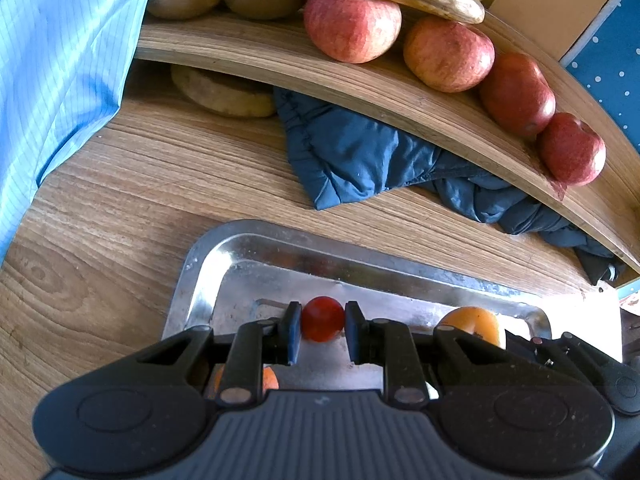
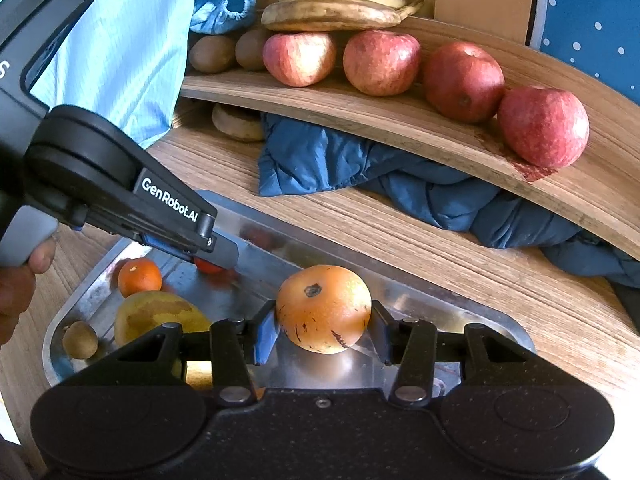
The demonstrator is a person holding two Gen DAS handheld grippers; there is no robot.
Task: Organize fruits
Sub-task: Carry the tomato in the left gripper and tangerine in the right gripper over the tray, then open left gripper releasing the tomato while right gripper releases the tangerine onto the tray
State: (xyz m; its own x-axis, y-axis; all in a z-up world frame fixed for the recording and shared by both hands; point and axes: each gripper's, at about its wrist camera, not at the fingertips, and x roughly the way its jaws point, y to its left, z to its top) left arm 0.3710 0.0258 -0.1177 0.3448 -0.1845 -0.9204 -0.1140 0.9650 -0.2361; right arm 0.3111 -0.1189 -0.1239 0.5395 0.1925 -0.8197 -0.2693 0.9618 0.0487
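Metal tray (image 2: 500, 322): lies on the wooden table (image 1: 120, 208); in the right wrist view it holds a small orange citrus (image 2: 139, 277) near its far-left corner, a yellow-green mango (image 2: 160, 314) in front of that, and a small brown fruit (image 2: 80, 339) by the left rim.
Left gripper (image 1: 322, 320): down in the tray, its two pads narrowed onto a small red tomato (image 1: 322, 318) and touching it on both sides; the tomato sits at the tray floor.
Right gripper (image 2: 324, 312): pads pressed against either side of a large orange fruit (image 2: 324, 308) with dark flecks, in the tray's right half; whether the fruit is lifted cannot be told.
Wooden shelf (image 2: 400, 120): above the table; four red apples (image 2: 380, 62) in a row, two kiwis (image 2: 212, 53) at the left end, bananas (image 2: 336, 4) behind the apples.
Under the shelf: a dark blue padded garment (image 2: 360, 168) and a pale round flat object (image 2: 236, 122), too hidden to identify.
Hard to make out: the tomato in the right wrist view shows only as a red sliver under the left gripper's fingers; the mango is partly cut off by the right gripper's body; a light blue sleeve (image 1: 60, 60) covers the shelf's left end.
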